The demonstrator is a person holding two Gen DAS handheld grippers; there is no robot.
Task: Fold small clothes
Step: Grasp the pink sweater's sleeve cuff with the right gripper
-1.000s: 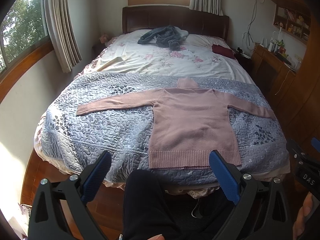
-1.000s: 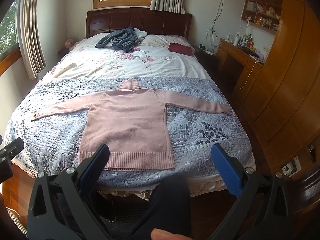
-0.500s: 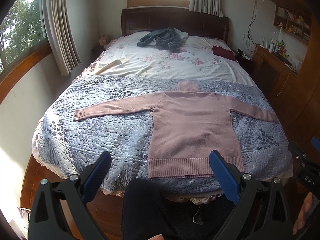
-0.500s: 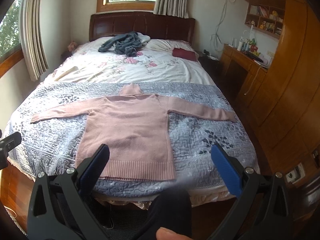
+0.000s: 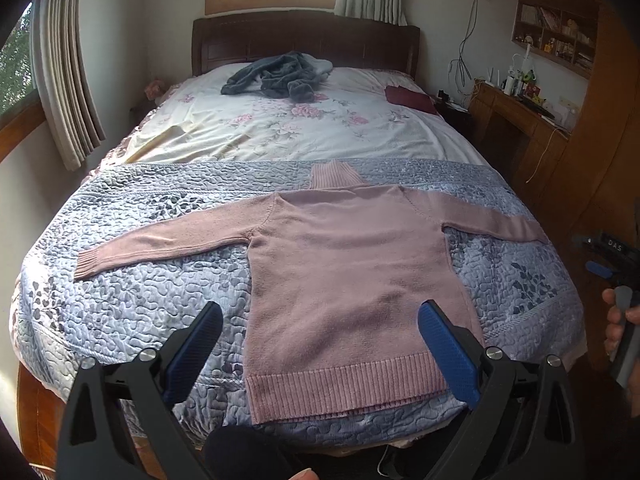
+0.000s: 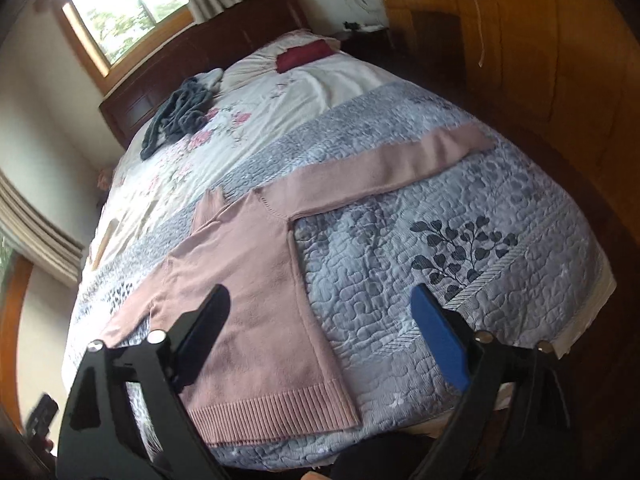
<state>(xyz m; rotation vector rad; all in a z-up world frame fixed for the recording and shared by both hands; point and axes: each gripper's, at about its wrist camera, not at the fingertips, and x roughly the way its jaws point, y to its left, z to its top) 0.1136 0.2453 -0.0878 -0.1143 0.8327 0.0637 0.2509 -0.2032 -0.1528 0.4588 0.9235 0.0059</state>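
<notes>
1. The blue fingers (image 5: pixel 200 344) of the left gripper (image 5: pixel 320 344) are spread wide apart, and nothing is held between them.
2. The fingers (image 6: pixel 438 336) of the right gripper (image 6: pixel 320 328) are spread wide too, and nothing is held there either.
3. Both grippers are held in the air above the near edge of the bed (image 5: pixel 120 304), not touching the cloth.
4. A pink sweater (image 5: pixel 344 280) (image 6: pixel 248 280) is laid flat on the grey quilt (image 6: pixel 460 280), with both sleeves stretched out to the sides and its ribbed bottom edge nearest the grippers.
5. Farther up, a dark grey garment (image 5: pixel 280 76) is bunched near the headboard (image 5: pixel 304 36), and a dark red cloth (image 5: pixel 408 98) is seen on the flowered sheet (image 5: pixel 280 128).
</notes>
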